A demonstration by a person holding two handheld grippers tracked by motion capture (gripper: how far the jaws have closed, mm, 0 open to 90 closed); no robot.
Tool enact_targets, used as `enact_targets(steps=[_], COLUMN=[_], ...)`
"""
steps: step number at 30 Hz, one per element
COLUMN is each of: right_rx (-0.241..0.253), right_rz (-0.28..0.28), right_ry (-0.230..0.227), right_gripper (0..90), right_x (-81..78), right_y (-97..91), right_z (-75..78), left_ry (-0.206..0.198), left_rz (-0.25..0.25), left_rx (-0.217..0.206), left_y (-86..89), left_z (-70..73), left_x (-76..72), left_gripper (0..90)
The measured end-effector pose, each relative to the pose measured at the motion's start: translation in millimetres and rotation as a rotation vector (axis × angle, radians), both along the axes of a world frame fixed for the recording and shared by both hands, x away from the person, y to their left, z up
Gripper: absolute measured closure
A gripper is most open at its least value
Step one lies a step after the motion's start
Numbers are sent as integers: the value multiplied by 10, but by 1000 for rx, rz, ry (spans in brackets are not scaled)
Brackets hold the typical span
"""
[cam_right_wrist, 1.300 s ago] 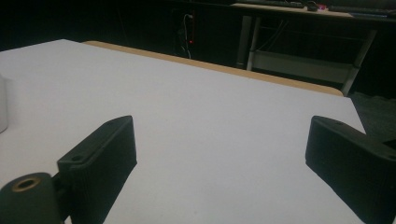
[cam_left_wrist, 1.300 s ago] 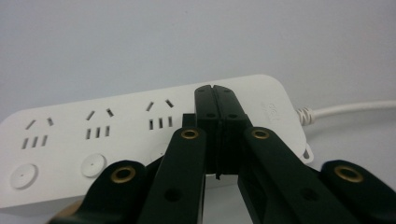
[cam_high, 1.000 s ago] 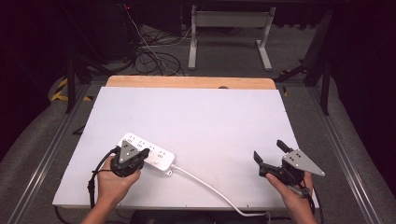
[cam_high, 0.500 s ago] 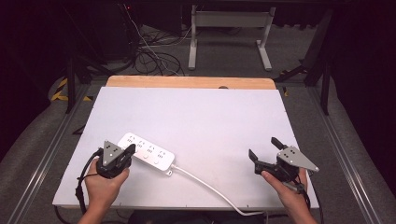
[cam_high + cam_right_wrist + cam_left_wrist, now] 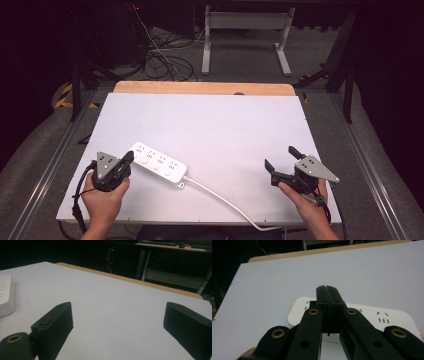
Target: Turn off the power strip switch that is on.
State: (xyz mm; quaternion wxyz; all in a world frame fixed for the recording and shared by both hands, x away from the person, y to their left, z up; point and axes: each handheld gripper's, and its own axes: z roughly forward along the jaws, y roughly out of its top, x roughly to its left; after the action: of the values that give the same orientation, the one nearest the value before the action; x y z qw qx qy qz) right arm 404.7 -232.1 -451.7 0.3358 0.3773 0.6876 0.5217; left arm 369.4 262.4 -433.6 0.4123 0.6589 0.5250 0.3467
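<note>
A white power strip lies on the white tabletop, left of the middle, its white cable running to the front edge. My left gripper hovers at the strip's left end with its jaws pressed together and nothing between them. In the left gripper view the shut left gripper points over the power strip. My right gripper is near the front right corner, its jaws spread wide. In the right gripper view the right gripper is open above bare table, with the power strip at the far left edge.
A wooden strip borders the table's far edge. Beyond it are dark floor, tangled cables and a metal stand. Metal rails run along both sides of the table.
My left gripper has moved left and back off the power strip's top to its left end. The right gripper has shifted slightly and stays open.
</note>
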Motion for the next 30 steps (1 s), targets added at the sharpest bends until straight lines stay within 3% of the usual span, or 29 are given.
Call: enact_targets(steps=[8,23,26,30], right_rx=[-1,-3,-1,-1], right_rz=[10,10,9,8], right_ry=[-1,-2,-4,-4], right_gripper=[93,94,94,94], right_x=[22,24,23,22], right_y=[23,27,22,20], right_z=[1,4,3,3], left_ry=[-64,-138,-147,-152], left_rz=[89,136,145,182], left_rx=[-7,-2,-7,-52], left_y=[68,89,87,102], left_z=[24,22,21,15], left_x=[-56,-49,-39,-3], left_gripper=[892,807,754,569])
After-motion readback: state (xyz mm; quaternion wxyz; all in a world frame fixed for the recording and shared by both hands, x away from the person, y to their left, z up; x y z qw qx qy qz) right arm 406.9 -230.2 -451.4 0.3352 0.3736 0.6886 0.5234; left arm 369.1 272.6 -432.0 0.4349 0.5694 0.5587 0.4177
